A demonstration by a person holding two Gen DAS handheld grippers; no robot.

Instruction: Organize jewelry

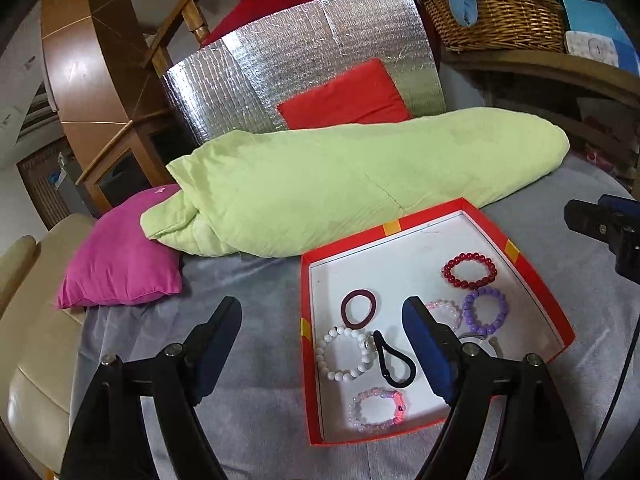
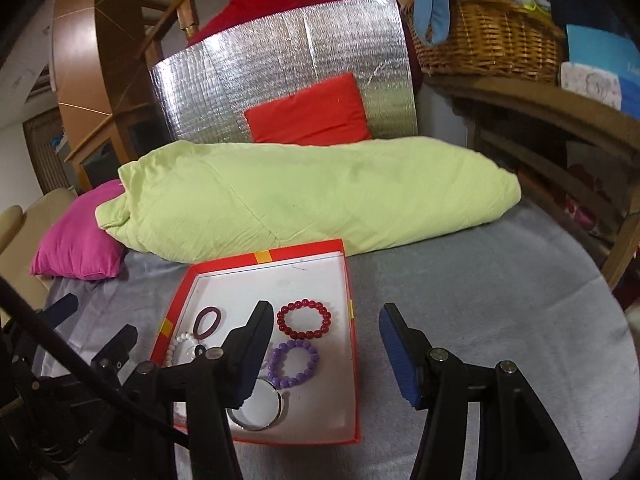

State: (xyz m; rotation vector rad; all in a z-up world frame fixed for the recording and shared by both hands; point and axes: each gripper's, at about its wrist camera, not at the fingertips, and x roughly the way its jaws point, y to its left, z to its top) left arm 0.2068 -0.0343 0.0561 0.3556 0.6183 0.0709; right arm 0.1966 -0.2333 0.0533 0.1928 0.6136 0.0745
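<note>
A red box lid with a white inside (image 1: 532, 272) (image 2: 354, 344) lies on the grey bed cover. In it lie a dark red bead bracelet (image 1: 469, 271) (image 2: 304, 319), a purple bead bracelet (image 1: 485, 309) (image 2: 293, 364), a white bead bracelet (image 1: 344, 354), a pink bead bracelet (image 1: 378, 410), a maroon hair tie (image 1: 360, 307) (image 2: 208, 322), a black clip loop (image 1: 394, 360) and a silver bangle (image 2: 258, 408). My left gripper (image 1: 324, 316) is open and empty, its right finger over the box. My right gripper (image 2: 324, 320) is open and empty above the box's right edge.
A rolled green quilt (image 1: 340, 184) lies behind the box, with a pink pillow (image 1: 120, 264) to its left and a red cushion (image 1: 344, 96) against a silver foil panel (image 1: 260, 68). A wicker basket (image 2: 484, 36) sits on a wooden shelf at the right.
</note>
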